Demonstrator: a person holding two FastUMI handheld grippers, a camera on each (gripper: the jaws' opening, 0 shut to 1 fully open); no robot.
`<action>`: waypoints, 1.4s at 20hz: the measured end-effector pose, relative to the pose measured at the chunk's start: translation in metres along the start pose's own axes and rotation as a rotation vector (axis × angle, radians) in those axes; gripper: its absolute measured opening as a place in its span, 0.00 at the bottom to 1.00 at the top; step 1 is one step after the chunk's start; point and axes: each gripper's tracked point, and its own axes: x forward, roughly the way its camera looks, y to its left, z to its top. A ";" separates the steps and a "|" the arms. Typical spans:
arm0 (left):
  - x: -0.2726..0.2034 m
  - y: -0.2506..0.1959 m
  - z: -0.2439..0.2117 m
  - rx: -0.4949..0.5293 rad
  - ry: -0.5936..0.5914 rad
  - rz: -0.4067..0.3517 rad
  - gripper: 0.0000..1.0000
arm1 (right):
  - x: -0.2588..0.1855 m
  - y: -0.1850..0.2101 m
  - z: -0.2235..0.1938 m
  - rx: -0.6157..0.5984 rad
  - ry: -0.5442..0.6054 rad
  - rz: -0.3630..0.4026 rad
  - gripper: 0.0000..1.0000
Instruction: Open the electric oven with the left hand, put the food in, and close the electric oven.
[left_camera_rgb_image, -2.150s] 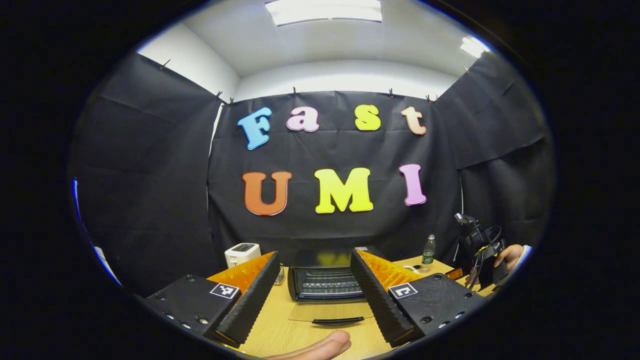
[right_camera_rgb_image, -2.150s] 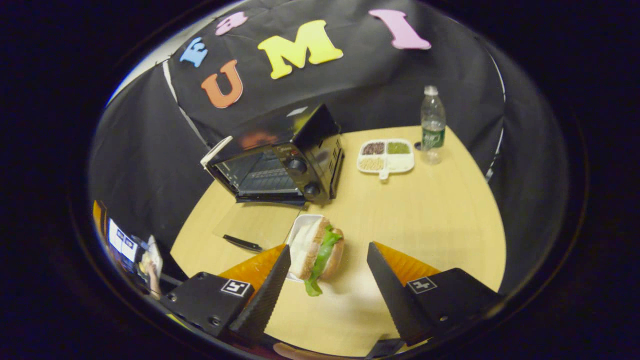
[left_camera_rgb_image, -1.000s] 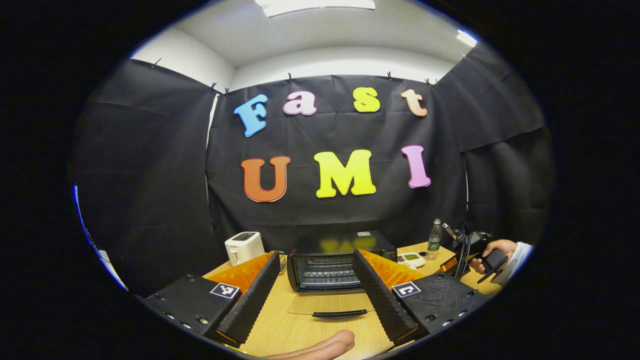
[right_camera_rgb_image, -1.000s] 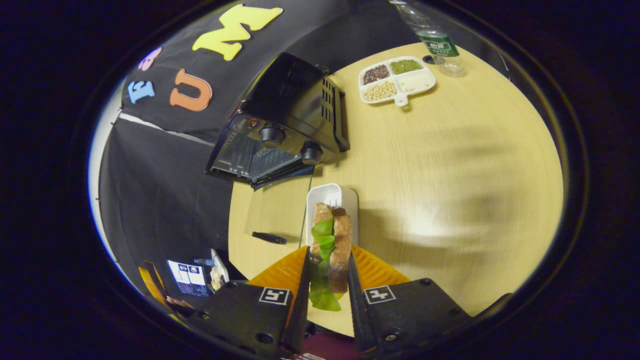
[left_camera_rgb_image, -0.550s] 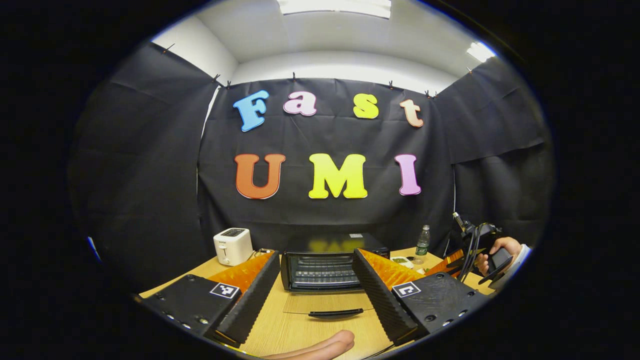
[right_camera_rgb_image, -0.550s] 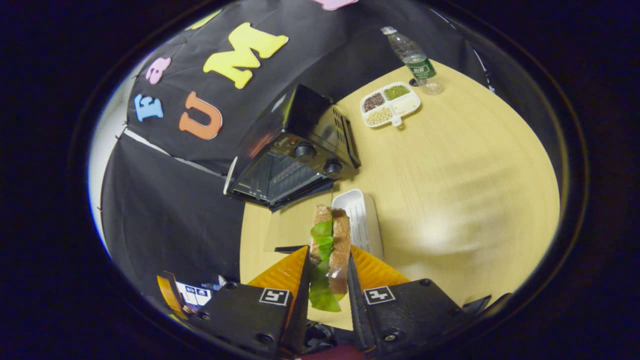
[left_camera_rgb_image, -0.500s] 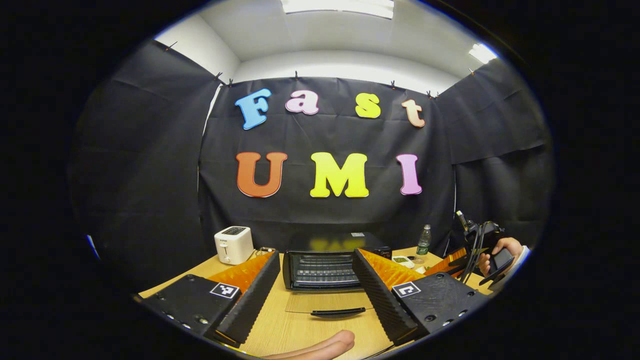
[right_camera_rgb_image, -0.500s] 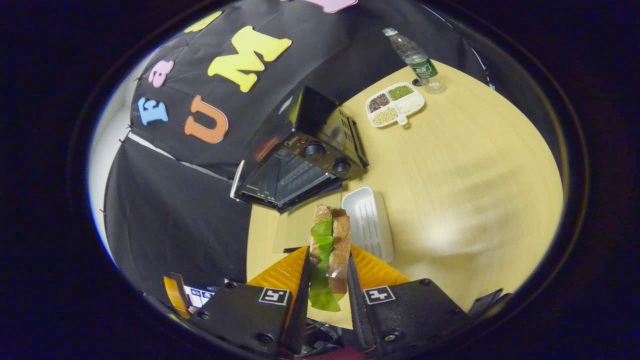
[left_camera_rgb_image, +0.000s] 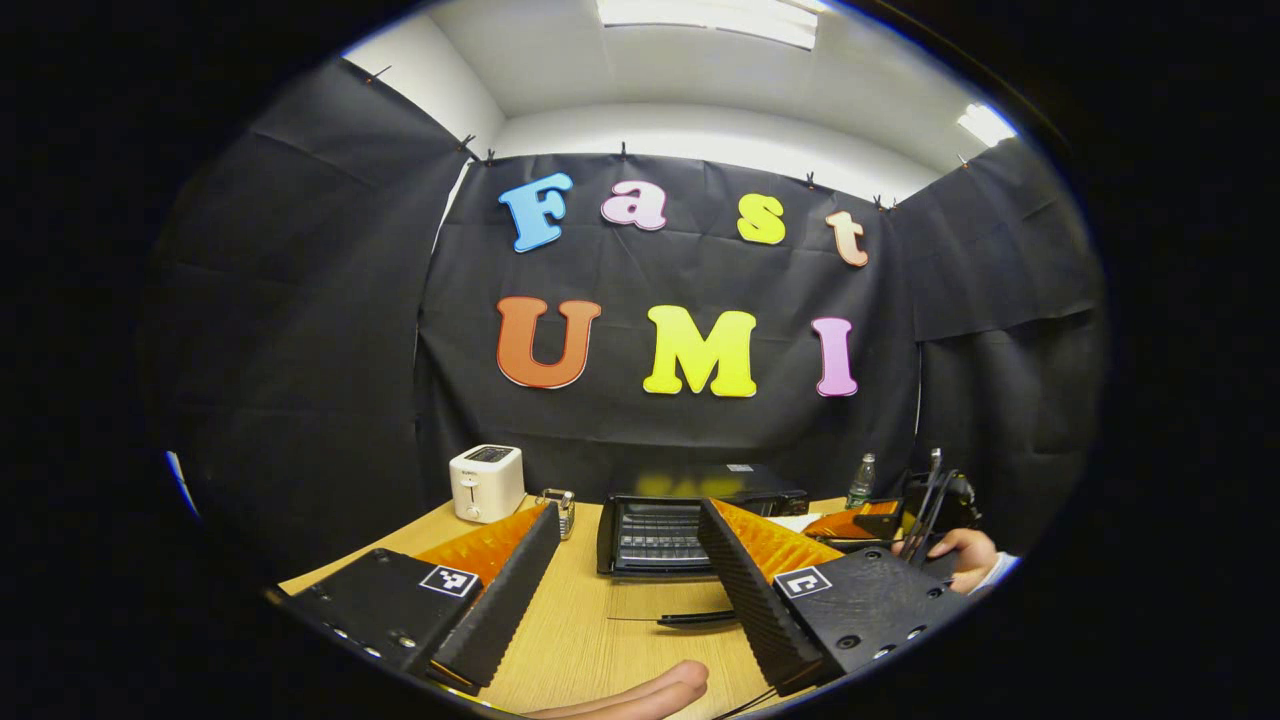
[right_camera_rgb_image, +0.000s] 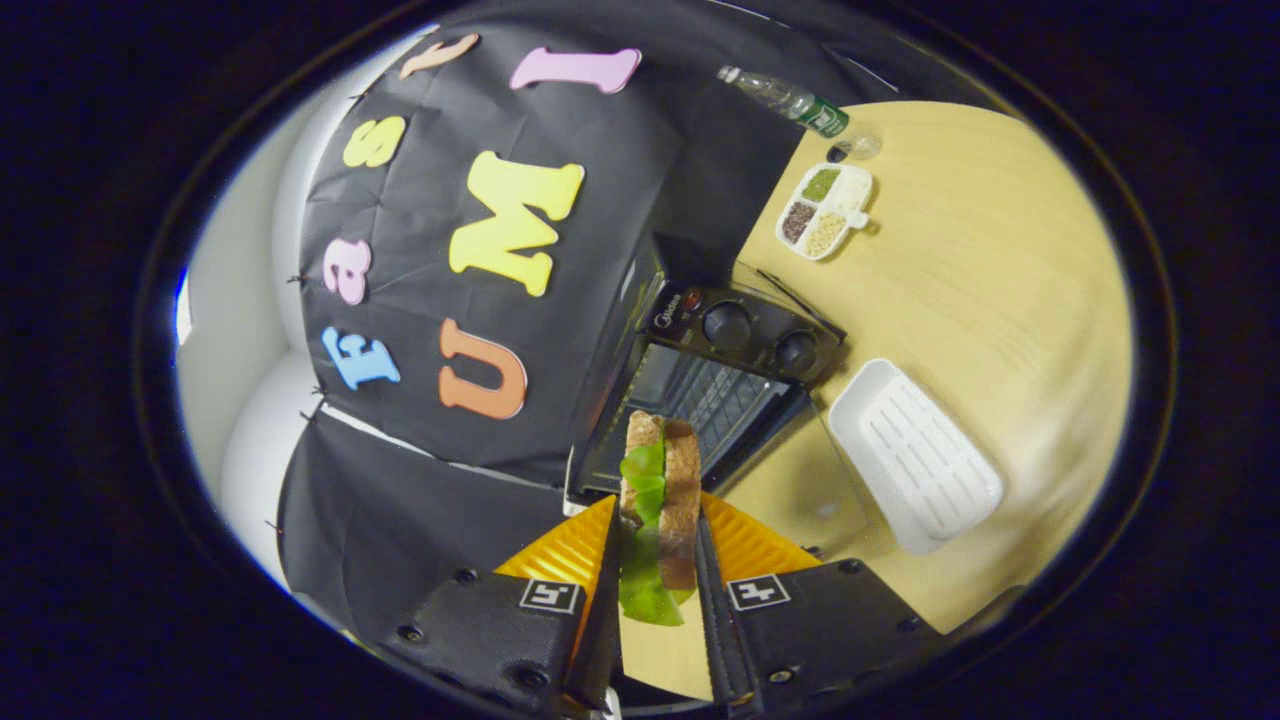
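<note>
In the left gripper view: white toaster (left_camera_rgb_image: 486, 482) at lower left on the tabletop (left_camera_rgb_image: 580, 640); left tool (left_camera_rgb_image: 628, 570) spread wide, holding nothing; electric oven (left_camera_rgb_image: 690, 518) at lower centre, door down.

In the right gripper view: right tool (right_camera_rgb_image: 655, 545) at bottom centre, clamped on the sandwich (right_camera_rgb_image: 660, 500) before the oven's mouth; white tray (right_camera_rgb_image: 915, 455) bare at right.

Ovens: one electric oven (right_camera_rgb_image: 700, 390), door down; it had two knobs (right_camera_rgb_image: 728, 326)
Sandwiches: one sandwich (right_camera_rgb_image: 660, 490)
Trays: one white tray (right_camera_rgb_image: 915, 455); one divided dish (right_camera_rgb_image: 825, 210) with four compartments
Bottles: one bottle (right_camera_rgb_image: 790, 100)
Toasters: one white toaster (left_camera_rgb_image: 486, 483)
Tables: one wooden table (right_camera_rgb_image: 980, 260)
Grippers: two, the left gripper (left_camera_rgb_image: 628, 560) and the right gripper (right_camera_rgb_image: 655, 560)
</note>
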 end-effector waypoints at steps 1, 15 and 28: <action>-0.001 0.005 -0.001 0.006 0.002 0.008 0.92 | 0.015 -0.002 -0.006 0.015 -0.009 0.002 0.40; -0.017 0.029 -0.011 0.023 0.026 -0.017 0.92 | 0.190 -0.021 0.028 0.075 -0.369 -0.023 0.40; -0.009 0.033 -0.041 -0.056 0.098 -0.045 0.92 | 0.220 -0.040 0.009 -0.119 -0.448 -0.139 0.51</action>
